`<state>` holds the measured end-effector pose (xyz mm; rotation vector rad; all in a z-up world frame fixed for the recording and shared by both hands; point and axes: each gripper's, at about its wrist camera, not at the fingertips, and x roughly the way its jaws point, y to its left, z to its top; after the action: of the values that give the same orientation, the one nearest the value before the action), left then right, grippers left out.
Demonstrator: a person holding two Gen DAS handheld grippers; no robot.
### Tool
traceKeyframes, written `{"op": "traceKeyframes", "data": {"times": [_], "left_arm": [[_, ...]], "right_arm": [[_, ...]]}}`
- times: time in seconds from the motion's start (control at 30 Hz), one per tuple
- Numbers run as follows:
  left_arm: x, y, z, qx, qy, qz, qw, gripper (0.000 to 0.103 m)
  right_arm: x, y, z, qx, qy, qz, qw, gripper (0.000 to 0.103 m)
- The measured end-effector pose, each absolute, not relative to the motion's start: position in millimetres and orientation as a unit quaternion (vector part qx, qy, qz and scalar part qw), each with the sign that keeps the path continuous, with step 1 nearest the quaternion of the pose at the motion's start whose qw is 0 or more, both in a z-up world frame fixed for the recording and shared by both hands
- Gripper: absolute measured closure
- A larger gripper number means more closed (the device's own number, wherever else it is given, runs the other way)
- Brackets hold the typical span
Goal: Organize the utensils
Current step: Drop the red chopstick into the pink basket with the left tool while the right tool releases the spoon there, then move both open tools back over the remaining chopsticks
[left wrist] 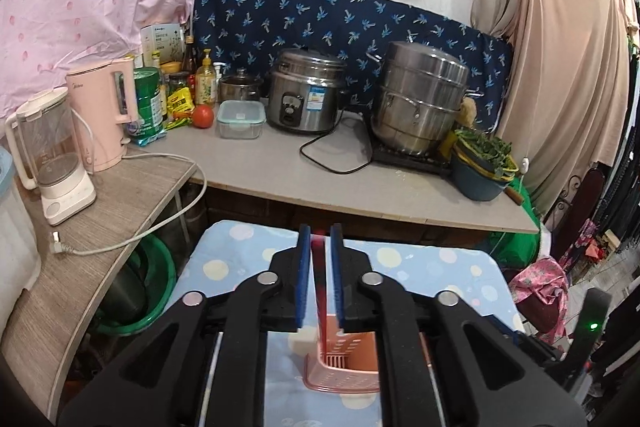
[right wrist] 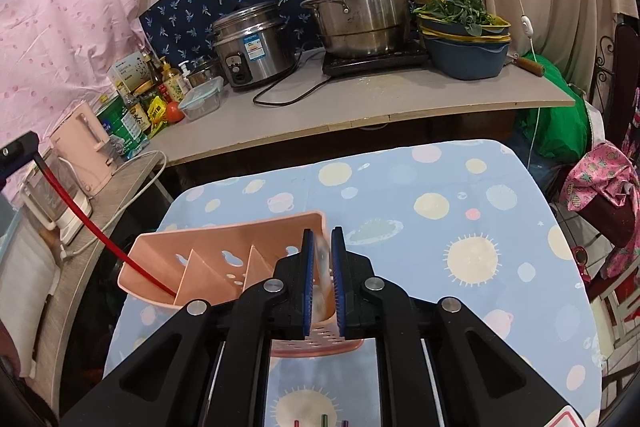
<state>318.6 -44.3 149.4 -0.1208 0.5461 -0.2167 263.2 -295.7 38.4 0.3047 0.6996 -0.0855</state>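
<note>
A pink slotted utensil holder [right wrist: 224,267] with dividers stands on the blue patterned table [right wrist: 440,207]; it also shows in the left wrist view [left wrist: 344,367]. My left gripper [left wrist: 320,239] is shut on a red chopstick [left wrist: 320,283], whose lower end reaches down into the holder's left compartment [right wrist: 160,287]. The red chopstick [right wrist: 80,215] and the left gripper [right wrist: 16,151] show at the left in the right wrist view. My right gripper [right wrist: 320,239] is shut on a pale utensil handle [right wrist: 322,267] that points down into the holder's right end.
A grey counter [left wrist: 280,163] behind the table carries a rice cooker [left wrist: 304,91], a steel steamer pot [left wrist: 420,99], a bowl of greens [left wrist: 480,163], bottles and a pink kettle [left wrist: 104,115]. A blender [left wrist: 52,155] and loose cord lie on the left shelf. Coloured utensil tips [right wrist: 320,421] lie near me.
</note>
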Motion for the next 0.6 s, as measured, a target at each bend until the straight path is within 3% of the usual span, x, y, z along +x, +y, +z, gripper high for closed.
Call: {"op": "traceKeyframes", "data": {"times": [0.1,0.2,0.6], "left_arm": [[314,-39,147,-0.063,0.269,-0.1,0.956,0.068],[307,-32,145,-0.062,0.27,-0.096,0.956,0.068],[255,-11,120,-0.045,0.294,-0.086,0.951,0.068]], "right_arm": [[255,-295,43,0.144,0.337,-0.046,0.929,0.09],[243,-293,47,0.138,0.331,-0.049,0.932,0.083],[176,-277,48,0.13,0.335,-0.049,0.932,0.076]]}}
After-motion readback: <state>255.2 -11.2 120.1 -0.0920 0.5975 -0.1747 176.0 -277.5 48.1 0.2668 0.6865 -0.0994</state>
